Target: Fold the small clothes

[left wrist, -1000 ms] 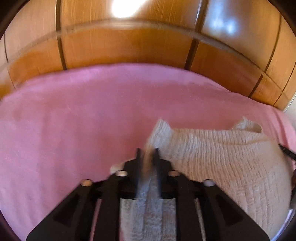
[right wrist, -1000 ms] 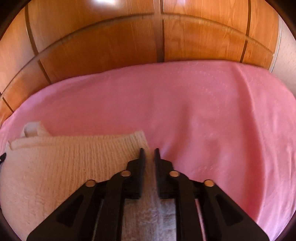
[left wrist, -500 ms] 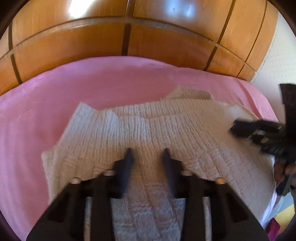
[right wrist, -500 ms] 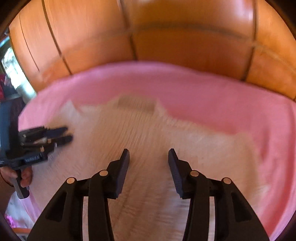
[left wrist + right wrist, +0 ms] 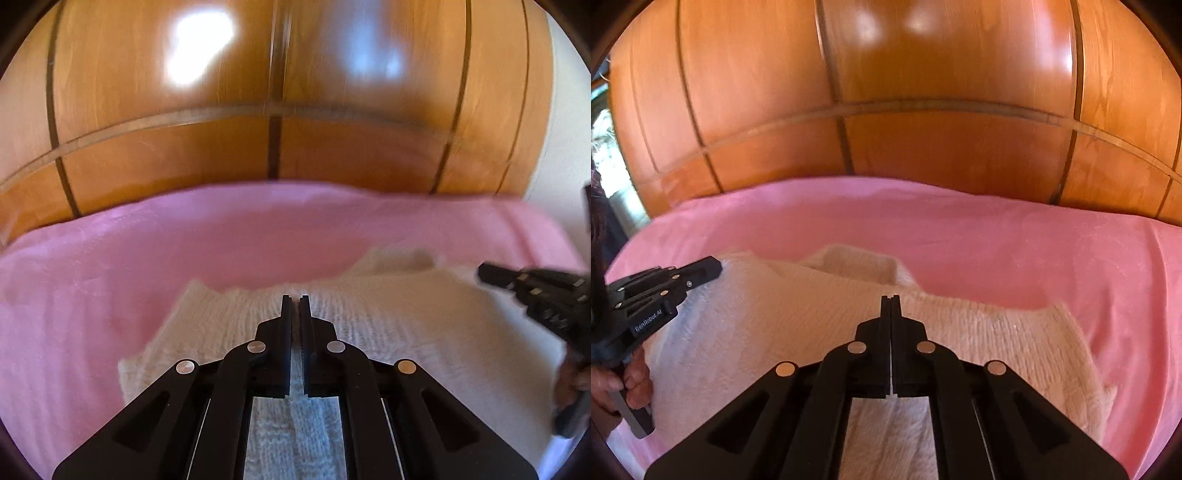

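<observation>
A cream knitted garment (image 5: 406, 317) lies spread on the pink bed cover (image 5: 147, 258), with its collar at the far side. My left gripper (image 5: 294, 297) hovers over the garment's left part, shut, with only a thin slit and no cloth between the pads. In the right wrist view the same garment (image 5: 768, 317) fills the near half, and my right gripper (image 5: 890, 297) is shut over its middle with nothing in it. Each gripper also shows in the other's view: the right gripper (image 5: 484, 272) at the right edge, the left gripper (image 5: 714, 265) at the left edge.
Glossy wooden panels (image 5: 332, 155) rise right behind the bed. The pink cover (image 5: 1015, 240) stretches beyond the garment on the far and outer sides. A hand (image 5: 635, 380) grips the left tool's handle. A pale wall (image 5: 561, 147) stands at the far right.
The left gripper let go of the knit edge it pinched a second ago. Both grippers swung in over the garment, stood open half a second ago, and have now shut empty.
</observation>
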Tool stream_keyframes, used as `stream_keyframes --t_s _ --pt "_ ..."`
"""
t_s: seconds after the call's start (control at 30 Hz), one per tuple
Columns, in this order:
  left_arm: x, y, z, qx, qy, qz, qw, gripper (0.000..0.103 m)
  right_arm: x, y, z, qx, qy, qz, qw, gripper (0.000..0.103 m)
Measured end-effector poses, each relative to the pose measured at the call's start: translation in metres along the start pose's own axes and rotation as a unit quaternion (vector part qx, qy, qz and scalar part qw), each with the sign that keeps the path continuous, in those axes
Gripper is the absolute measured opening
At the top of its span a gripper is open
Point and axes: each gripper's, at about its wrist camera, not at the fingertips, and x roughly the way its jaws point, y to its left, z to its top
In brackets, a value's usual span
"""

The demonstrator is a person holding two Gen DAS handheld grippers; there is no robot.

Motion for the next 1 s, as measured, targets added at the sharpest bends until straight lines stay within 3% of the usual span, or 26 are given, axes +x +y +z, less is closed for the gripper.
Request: stream_keyframes --t_s 0.07,0.27,0.37,0.5,0.53,0.57,0.6,0.63,0.7,0.73,0.77,0.83,1.0 --pt "0.034 -0.001 -0.011 0.005 0.057 0.030 0.9979 0.004 0.026 -0.002 -0.007 0.006 0.035 -0.009 0.999 0.000" --pt "0.030 -0.003 -0.006 0.006 0.052 0.040 0.9978 0.004 0.041 -0.012 -0.010 0.025 0.042 -0.017 0.999 0.000" --pt "0.012 0.005 -0.004 -0.039 0.040 0.029 0.9980 0.017 0.045 -0.013 -0.007 0.030 0.045 -0.011 0.998 0.000" --pt "-0.032 0.031 -0.015 -0.089 0.015 0.019 0.9958 0.018 0.036 -0.017 -0.007 0.033 0.045 -0.005 0.998 0.002" --pt "-0.046 0.042 -0.021 -0.102 0.008 0.017 0.9946 0.018 0.029 -0.018 -0.007 0.036 0.042 -0.004 0.998 0.012" --pt "-0.061 0.056 -0.029 -0.117 0.002 0.015 0.9930 0.018 0.019 -0.020 -0.007 0.040 0.032 0.001 0.999 0.030" --pt "-0.071 0.065 -0.035 -0.125 -0.001 0.016 0.9920 0.018 0.010 -0.021 -0.009 0.045 0.021 0.000 0.999 0.074" --pt "-0.083 0.079 -0.045 -0.135 -0.002 0.020 0.9907 0.018 -0.002 -0.021 -0.011 0.052 0.006 -0.004 0.999 0.088" --pt "-0.102 0.104 -0.067 -0.157 0.006 0.017 0.9874 0.018 -0.025 -0.019 -0.018 0.053 -0.010 0.014 0.998 0.087" --pt "-0.107 0.114 -0.077 -0.168 0.012 0.011 0.9856 0.024 -0.035 -0.017 -0.023 0.052 -0.012 0.025 0.998 0.086" --pt "-0.114 0.123 -0.090 -0.184 0.019 0.003 0.9827 0.039 -0.042 -0.016 -0.026 0.050 -0.015 0.031 0.998 0.087" --pt "-0.126 0.133 -0.111 -0.210 0.021 -0.024 0.9772 0.047 -0.058 -0.009 -0.039 0.040 -0.017 0.049 0.998 0.087" --pt "-0.142 0.123 -0.143 -0.234 0.027 -0.096 0.9670 0.047 -0.085 0.003 -0.082 0.028 -0.008 0.065 0.997 0.087"
